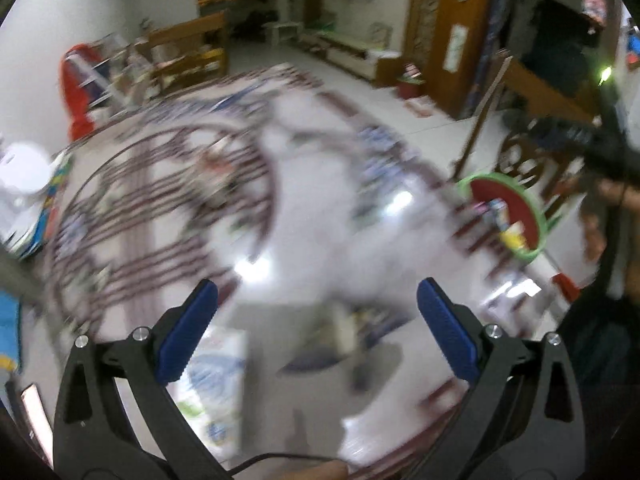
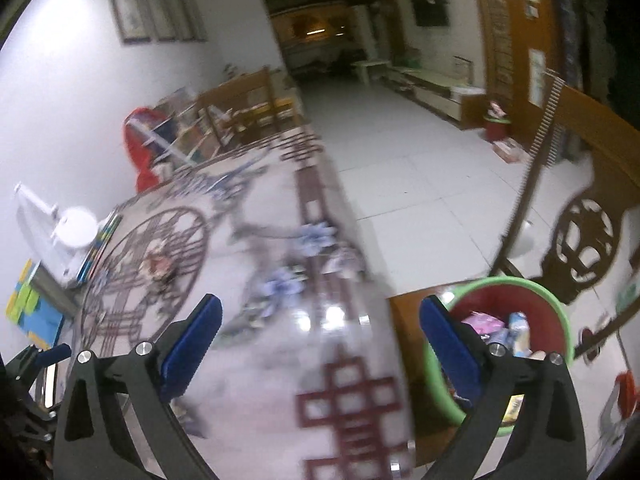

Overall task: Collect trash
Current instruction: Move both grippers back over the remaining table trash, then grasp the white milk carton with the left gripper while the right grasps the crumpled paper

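The trash bin point(image 2: 516, 344), green-rimmed with a red inside, is seen just beyond the right claw point(image 2: 320, 328), off its right finger, beside the bench point(image 2: 280, 360). Pink, blue and yellow wrappers point(image 2: 500, 328) lie inside. Both claws are held apart, nothing between the fingers. From the left claw point(image 1: 316, 312) the bin point(image 1: 508, 208) lies ahead to the right; this view is blurred.

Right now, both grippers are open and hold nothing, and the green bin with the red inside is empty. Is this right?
Not quite. The green bin already holds several wrappers and packets, as the right wrist view shows. The rest stands: the left gripper and right gripper are open and hold nothing.
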Demonstrator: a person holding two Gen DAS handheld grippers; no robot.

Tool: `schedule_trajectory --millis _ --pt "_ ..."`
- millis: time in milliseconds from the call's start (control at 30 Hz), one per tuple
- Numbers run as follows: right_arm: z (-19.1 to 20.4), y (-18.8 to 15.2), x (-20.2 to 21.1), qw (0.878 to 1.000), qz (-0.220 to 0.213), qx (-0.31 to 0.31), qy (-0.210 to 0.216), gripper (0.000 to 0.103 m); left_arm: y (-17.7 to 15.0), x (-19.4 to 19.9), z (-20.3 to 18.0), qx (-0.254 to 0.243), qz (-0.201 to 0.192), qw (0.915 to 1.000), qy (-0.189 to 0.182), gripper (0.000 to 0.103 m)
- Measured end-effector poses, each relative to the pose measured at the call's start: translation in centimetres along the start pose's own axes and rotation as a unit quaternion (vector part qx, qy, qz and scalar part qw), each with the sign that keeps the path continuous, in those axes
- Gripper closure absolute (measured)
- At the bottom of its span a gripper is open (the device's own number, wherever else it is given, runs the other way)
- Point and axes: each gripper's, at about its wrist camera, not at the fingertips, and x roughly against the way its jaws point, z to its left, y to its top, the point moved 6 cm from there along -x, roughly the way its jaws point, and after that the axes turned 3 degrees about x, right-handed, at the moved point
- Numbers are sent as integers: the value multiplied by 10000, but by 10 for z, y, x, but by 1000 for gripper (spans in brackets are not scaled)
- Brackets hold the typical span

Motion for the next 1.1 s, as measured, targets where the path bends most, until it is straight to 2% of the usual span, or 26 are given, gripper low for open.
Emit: schedule_trajectory --millis 167,333,467,567,633,733,800,967,1100 --pt "49 0 -13 9989 115 402 206 7 -42 -9 56 318 408 9976 455 5" --pt "92 -7 -27 9958 270 797 367 7 -68 -26 70 280 804 9953 465 5" --pt "123 -19 -43 9912 479 1157 434 7 -79 -37 75 272 965 9941 408 5" --pt "142 -29 -54 9877 656 1307 555 7 -82 -41 85 467 989 9932 405 6" --pt "152 -33 -62 9857 756 1378 606 7 -81 -43 97 705 1021 9917 337 15" --pt "166 -36 -72 9827 870 1507 634 7 -78 -47 114 988 1098 9888 207 41" --pt "174 -37 -80 9811 919 1581 631 7 -75 -48 124 1130 1133 9870 166 52" --pt "194 -37 -99 9769 1052 1739 654 7 -63 -50 157 1439 1123 9828 263 52" --pt "215 -38 -120 9731 1133 1883 691 7 -44 -43 184 1517 875 9834 477 52"
